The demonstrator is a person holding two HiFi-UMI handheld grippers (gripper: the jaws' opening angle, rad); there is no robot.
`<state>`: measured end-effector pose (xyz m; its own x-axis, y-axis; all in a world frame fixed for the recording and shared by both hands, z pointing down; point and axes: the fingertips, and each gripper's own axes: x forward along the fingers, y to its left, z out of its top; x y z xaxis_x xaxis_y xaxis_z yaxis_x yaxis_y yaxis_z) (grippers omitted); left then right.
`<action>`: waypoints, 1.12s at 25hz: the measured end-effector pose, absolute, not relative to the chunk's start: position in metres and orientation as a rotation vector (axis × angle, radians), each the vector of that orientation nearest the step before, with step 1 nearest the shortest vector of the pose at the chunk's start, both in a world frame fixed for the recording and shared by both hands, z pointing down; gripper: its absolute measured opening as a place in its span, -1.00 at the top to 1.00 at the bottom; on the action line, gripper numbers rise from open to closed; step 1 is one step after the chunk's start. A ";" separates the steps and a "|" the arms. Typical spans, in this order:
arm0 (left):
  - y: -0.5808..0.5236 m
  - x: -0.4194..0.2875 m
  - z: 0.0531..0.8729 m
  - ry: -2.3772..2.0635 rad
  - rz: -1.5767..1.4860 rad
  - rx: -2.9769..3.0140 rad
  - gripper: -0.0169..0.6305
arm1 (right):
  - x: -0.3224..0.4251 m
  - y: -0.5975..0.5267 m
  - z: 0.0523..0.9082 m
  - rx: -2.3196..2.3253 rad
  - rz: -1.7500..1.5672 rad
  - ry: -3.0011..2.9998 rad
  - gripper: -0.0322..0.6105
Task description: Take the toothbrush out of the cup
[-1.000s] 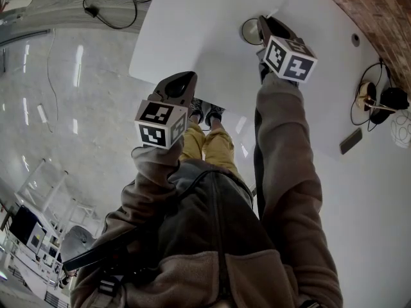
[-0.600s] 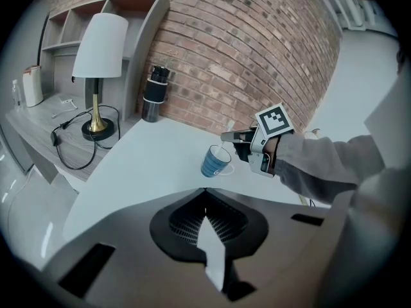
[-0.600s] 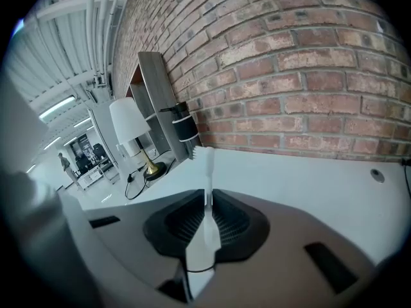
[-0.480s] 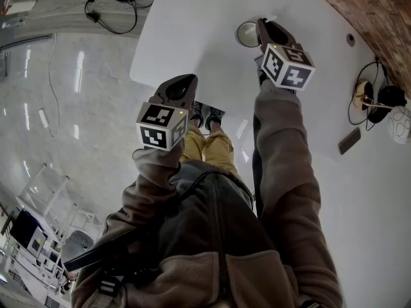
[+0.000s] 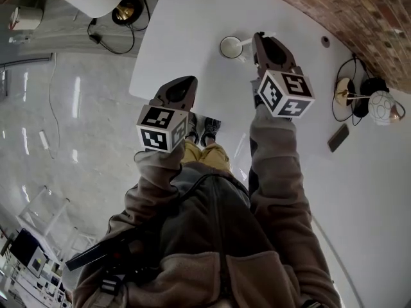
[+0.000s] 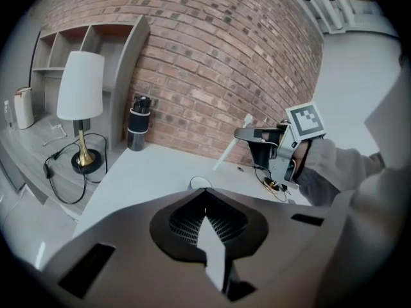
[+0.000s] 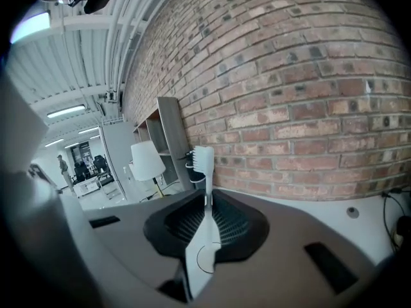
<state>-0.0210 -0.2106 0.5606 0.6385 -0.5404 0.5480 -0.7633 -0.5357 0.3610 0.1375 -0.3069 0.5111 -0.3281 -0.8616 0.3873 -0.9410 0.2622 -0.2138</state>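
One white cup (image 5: pixel 231 47) sits empty on the worktop (image 5: pixel 186 24), inward from its near edge. My right gripper's (image 5: pixel 260 39) jaws clamp the toothbrush (image 7: pixel 205 226) just above it. My left gripper's (image 5: pixel 183 83) jaws are closed, holding nothing.

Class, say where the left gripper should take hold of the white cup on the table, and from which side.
Probably the rim on its left side, coming down from above with one jaw inside and one outside. The cup stands upright with its mouth open upward, and the right gripper holds the toothbrush on the cup's right.
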 end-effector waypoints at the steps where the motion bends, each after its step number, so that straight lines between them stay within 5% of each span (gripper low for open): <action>1: -0.213 -0.019 0.550 -1.021 0.488 2.294 0.93 | 0.140 -0.302 0.497 1.713 0.604 -2.346 0.77; 28: -0.228 0.008 0.279 -1.148 0.092 2.791 0.93 | 0.145 -0.208 0.223 1.951 0.123 -2.607 0.77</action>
